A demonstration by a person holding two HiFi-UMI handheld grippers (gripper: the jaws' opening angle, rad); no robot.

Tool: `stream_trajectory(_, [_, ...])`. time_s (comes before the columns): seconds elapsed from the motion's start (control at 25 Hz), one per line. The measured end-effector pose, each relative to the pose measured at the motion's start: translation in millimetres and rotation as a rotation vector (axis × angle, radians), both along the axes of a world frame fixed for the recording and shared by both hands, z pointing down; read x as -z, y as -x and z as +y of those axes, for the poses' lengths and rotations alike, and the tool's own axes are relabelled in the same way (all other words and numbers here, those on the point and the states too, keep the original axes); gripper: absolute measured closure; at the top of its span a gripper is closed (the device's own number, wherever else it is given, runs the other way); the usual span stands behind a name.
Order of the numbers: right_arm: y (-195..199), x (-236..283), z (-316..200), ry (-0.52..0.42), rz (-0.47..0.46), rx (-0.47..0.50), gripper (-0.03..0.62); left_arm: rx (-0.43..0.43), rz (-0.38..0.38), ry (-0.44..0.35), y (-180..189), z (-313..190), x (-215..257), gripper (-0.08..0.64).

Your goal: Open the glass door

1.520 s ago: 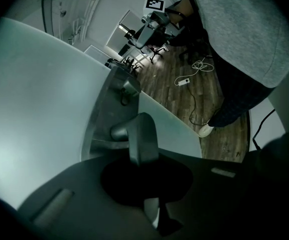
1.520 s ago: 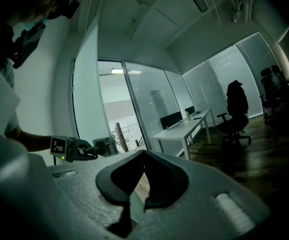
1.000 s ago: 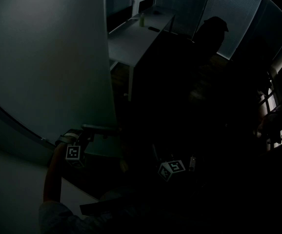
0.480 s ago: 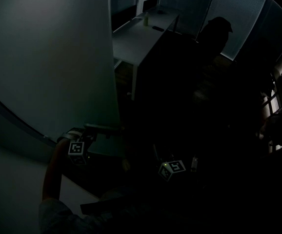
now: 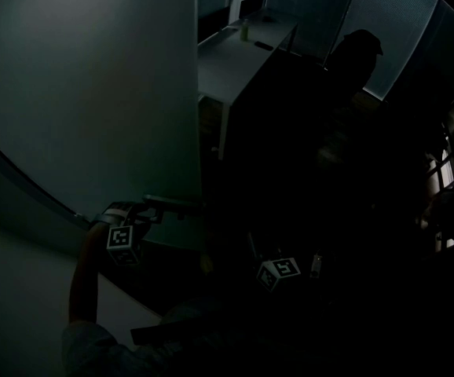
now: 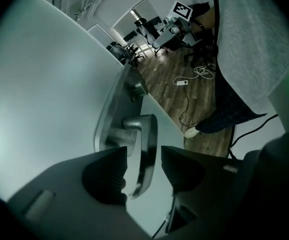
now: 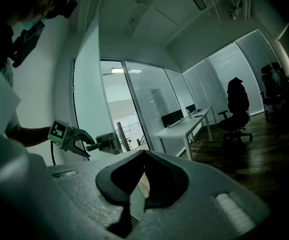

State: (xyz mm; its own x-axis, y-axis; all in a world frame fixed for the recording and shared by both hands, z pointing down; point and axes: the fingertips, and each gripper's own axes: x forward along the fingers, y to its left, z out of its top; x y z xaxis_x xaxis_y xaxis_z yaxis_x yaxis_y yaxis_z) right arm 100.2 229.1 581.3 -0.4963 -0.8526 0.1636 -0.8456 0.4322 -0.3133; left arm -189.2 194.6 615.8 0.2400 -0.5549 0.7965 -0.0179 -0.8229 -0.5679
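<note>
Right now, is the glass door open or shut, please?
Open: the glass door stands swung out, with the lit doorway showing past its edge.

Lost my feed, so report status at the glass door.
Left hand-held gripper just opened, lever handle between jaws, ungripped. Right hand-held gripper shut, empty. Glass door partly open. Nothing seen blocking.

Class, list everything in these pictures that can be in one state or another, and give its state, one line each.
Frosted glass door: partly open, room visible past its edge.
Curved metal lever handle: ungripped, standing between the left jaws.
Left gripper: open; its jaws have just been opening, with the handle between them.
Right gripper: shut, empty.
</note>
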Motion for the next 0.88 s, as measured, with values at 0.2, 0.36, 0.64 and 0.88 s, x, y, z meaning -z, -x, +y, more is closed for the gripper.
stream_trajectory(0.2, [8, -3, -1, 0.004, -0.005, 0.012, 0.589, 0.058, 0.123, 0.01, 1, 14, 15, 0.336])
stream_trajectory(0.36, [10, -3, 0, 0.005, 0.006, 0.019, 0.589, 0.112, 0.303, 0.039, -5, 29, 35, 0.334])
stream_trajectory(0.64, [14, 0, -1, 0.003, 0.008, 0.024, 0.591, 0.195, 0.567, 0.065, -11, 40, 45, 0.334])
stream_trajectory(0.88, [17, 2, 0, 0.008, 0.01, 0.032, 0.589, 0.232, 0.859, 0.077, -34, 50, 72, 0.336])
